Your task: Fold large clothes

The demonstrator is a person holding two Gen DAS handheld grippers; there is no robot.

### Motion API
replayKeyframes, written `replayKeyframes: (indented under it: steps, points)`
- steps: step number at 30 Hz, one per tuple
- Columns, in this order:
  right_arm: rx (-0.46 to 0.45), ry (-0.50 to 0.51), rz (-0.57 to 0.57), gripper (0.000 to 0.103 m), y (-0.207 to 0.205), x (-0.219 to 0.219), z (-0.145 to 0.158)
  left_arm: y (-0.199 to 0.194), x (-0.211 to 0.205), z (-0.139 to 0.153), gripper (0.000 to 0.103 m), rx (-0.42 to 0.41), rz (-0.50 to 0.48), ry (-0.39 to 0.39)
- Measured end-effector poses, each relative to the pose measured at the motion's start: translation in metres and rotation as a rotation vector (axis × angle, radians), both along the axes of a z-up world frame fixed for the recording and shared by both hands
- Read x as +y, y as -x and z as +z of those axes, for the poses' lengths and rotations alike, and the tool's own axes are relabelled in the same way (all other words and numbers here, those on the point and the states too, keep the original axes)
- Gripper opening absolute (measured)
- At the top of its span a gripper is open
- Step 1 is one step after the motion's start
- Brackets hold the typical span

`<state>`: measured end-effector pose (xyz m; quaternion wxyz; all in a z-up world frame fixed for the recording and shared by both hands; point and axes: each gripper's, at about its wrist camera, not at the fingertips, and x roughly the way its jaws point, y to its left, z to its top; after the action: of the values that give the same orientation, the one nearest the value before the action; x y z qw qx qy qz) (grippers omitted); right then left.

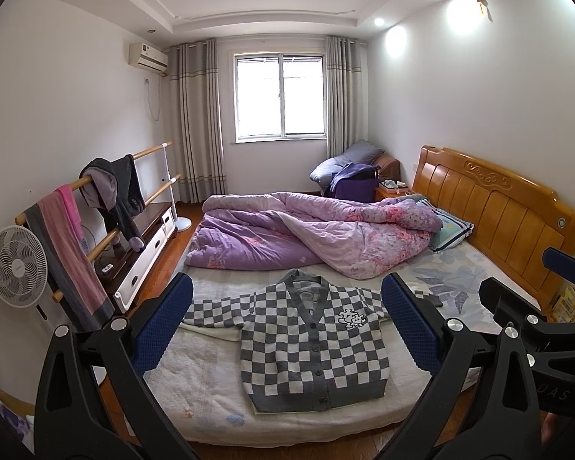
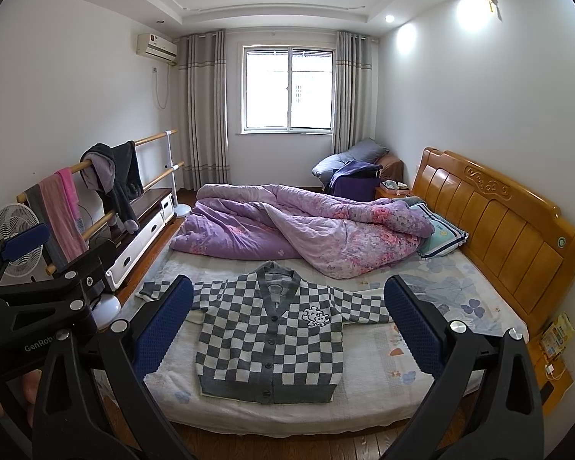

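Observation:
A grey-and-white checkered cardigan (image 1: 310, 341) lies flat, face up and buttoned, sleeves spread, on the near part of the bed (image 1: 195, 387). It also shows in the right wrist view (image 2: 272, 341). My left gripper (image 1: 287, 326) is open and empty, held above the bed's near edge, short of the cardigan. My right gripper (image 2: 287, 326) is open and empty at about the same distance. Each gripper shows at the side of the other's view: the right one (image 1: 556, 322), the left one (image 2: 30, 291).
A rumpled purple floral quilt (image 1: 306, 230) covers the far half of the bed. A wooden headboard (image 1: 494, 207) is on the right with a pillow (image 1: 448, 230). A clothes rack (image 1: 96, 207), a fan (image 1: 15, 264) and a low cabinet (image 1: 149, 245) stand left.

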<state>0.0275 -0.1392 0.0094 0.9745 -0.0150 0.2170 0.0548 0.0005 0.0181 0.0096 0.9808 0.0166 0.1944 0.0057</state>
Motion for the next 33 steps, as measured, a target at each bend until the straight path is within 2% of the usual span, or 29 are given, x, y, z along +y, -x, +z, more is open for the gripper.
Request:
replayKeyframes:
  steps: [25,33]
  points:
    - [0.001,0.002,0.002,0.096,-0.001,0.002,-0.001,-0.002,-0.005,0.0,0.098,0.001,0.001,-0.001]
    - [0.004,0.005,0.001,0.096,-0.001,0.004,-0.004,-0.002,0.019,-0.008,0.098,-0.015,-0.003,-0.003]
